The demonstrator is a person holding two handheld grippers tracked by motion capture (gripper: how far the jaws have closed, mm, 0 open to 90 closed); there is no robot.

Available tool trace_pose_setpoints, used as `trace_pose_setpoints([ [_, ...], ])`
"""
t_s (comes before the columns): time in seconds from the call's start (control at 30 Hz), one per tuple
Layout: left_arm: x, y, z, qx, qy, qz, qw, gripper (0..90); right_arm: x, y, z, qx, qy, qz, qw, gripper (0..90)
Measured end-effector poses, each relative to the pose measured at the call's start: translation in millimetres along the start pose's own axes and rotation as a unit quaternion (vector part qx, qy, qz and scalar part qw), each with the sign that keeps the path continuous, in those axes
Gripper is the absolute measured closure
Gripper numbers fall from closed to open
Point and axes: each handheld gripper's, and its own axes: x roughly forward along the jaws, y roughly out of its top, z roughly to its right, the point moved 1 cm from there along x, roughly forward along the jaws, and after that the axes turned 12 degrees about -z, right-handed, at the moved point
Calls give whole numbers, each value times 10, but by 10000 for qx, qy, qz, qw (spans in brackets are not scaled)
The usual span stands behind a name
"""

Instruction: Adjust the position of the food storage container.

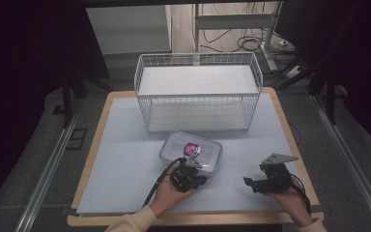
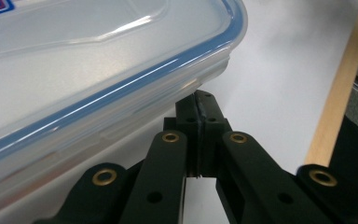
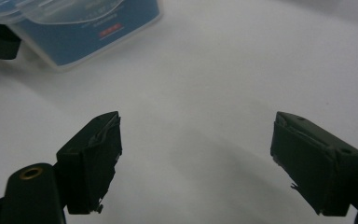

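Jaws of the left gripper [image 2: 199, 116] are pressed flat together with nothing between them, their tips tucked just under the near rim of the clear plastic container [image 1: 191, 151]. In the left gripper view the closed tips sit against the lip below the blue-sealed lid [image 2: 98, 60], which looks fully seated. The right gripper [image 3: 196, 163] stands wide open and holds nothing, hovering over bare white table cover [image 3: 242, 60] to the right of the container and well apart from it.

The container lies on the cover near the middle of the table [image 1: 101, 108], just in front of the wire basket [image 1: 198, 92], with a small colourful label [image 1: 192, 149] showing on or through the lid.

The step in hand seems to be working at the near edge of the container with the left tool, perhaps to lift or nudge it. Closed tips under a smooth rim have little purchase, so a slow, level push or lift would serve better than a quick one; otherwise the box may skate away toward the basket. Bringing the open right gripper in to the container's right edge to brace it would keep it from sliding or turning. If a real grasp is wanted, the left jaws should open first and close over the rim rather than beneath it.
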Motion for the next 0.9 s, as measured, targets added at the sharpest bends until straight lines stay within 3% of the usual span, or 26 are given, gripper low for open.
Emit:
trace_pose_setpoints([
  [0.6, 150, 251, -56, -235, 128, 113, 9996, 899, 4, -3, 8, 10, -16, -23, 10000, 164],
  [0.9, 207, 325, -40, -201, 184, 131, 9995, 897, 7, -7, 13, 29, -14, -15, 10000, 164],
])
